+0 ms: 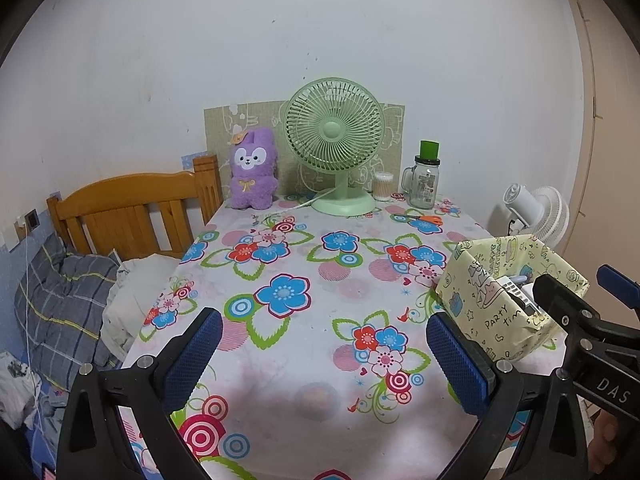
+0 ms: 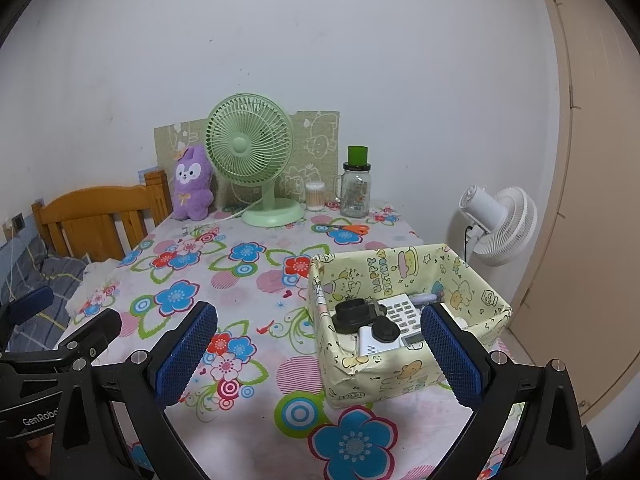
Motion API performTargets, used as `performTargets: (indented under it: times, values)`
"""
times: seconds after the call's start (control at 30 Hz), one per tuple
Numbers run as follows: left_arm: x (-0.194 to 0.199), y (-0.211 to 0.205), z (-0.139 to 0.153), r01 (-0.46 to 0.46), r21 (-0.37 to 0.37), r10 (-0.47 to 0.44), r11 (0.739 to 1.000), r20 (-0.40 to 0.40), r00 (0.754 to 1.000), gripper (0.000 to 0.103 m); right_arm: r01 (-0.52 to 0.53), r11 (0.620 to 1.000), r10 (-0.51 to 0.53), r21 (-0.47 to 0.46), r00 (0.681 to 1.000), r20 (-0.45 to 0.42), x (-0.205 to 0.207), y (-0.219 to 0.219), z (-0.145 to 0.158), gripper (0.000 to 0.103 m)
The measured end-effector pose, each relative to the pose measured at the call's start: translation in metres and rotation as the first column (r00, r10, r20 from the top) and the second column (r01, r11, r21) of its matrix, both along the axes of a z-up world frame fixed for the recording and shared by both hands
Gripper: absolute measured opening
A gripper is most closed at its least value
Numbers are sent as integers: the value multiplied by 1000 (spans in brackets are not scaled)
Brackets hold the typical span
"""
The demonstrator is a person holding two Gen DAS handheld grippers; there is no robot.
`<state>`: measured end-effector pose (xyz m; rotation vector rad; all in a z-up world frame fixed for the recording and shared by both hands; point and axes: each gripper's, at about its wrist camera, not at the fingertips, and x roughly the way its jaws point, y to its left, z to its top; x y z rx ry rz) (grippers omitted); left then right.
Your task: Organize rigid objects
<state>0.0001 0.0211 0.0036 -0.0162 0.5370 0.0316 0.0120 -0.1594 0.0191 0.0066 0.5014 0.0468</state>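
Note:
A box wrapped in yellow cartoon paper (image 2: 404, 280) stands open-topped at the table's near right; in the left wrist view the same box (image 1: 492, 312) is at the right edge. Inside lie a white keypad device (image 2: 402, 314), two black parts (image 2: 354, 314) and a white card. Orange-handled scissors (image 2: 350, 229) lie on the cloth further back, also seen as scissors (image 1: 422, 220). My right gripper (image 2: 320, 360) is open just in front of the box, its right finger overlapping the box's near corner. My left gripper (image 1: 324, 360) hangs open over bare cloth with nothing between its fingers.
Along the wall stand a purple plush (image 1: 253, 172), a green fan (image 1: 334, 140), a cotton-swab tub (image 1: 383, 186) and a glass jar with green lid (image 1: 426, 184). The flowered table (image 1: 304, 248) has a bed's wooden headboard (image 1: 120, 208) on its left, a white fan (image 2: 496, 224) and door on its right.

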Motion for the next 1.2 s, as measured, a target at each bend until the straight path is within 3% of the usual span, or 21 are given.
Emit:
performTargets:
  times: [1.2]
  values:
    - [1,2,1,6,11,-6,1000,2,1000,103,7,1000,-7,-3,1000,7,-1,1,1,103]
